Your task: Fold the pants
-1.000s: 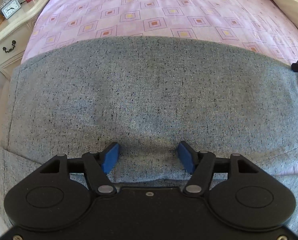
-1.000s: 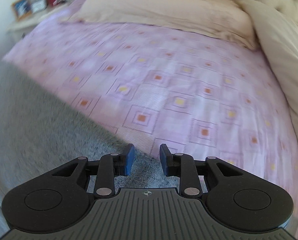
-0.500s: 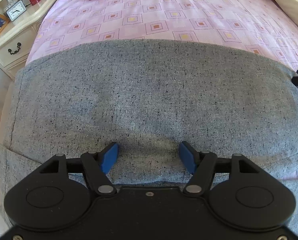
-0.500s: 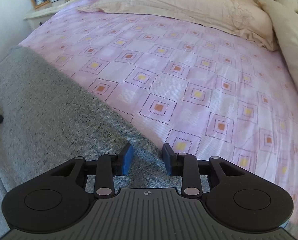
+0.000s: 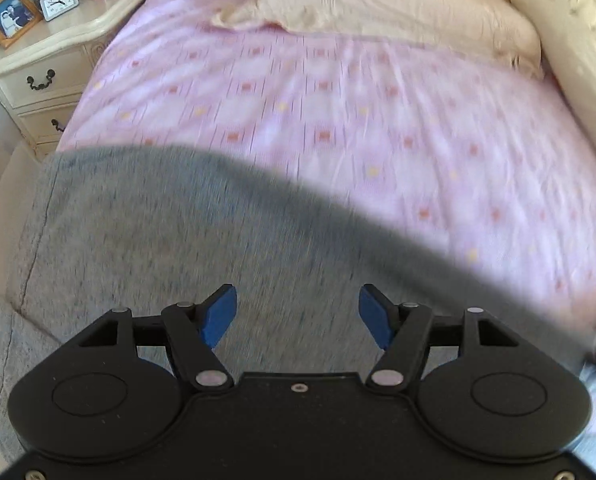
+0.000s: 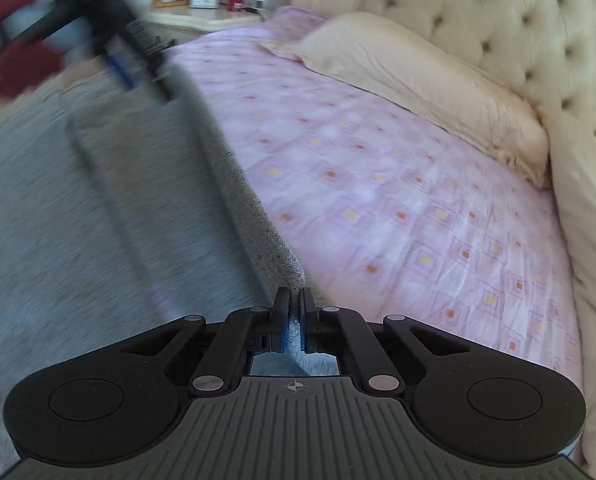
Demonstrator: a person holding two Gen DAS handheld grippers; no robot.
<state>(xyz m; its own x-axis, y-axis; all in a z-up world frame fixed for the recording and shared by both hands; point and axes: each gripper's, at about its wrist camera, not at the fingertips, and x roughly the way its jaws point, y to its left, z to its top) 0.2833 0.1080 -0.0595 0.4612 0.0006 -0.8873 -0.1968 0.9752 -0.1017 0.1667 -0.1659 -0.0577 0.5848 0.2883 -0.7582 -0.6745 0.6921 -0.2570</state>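
The grey pants point(image 6: 98, 208) were spread across the lower left of the frame on the bedspread point(image 6: 377, 200). Their edge was pinched by the right gripper point(image 6: 294, 320); the left gripper point(image 5: 296, 316) was held spread above the cloth. A fold-over was judged under way; carrying the edge across was called for next.

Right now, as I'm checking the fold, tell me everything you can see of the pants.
The pants are grey speckled woven fabric with a stitched seam, spread over the pink bedspread. The right gripper is shut on one edge. The left gripper is open above the cloth. Motion blur hides finer detail.
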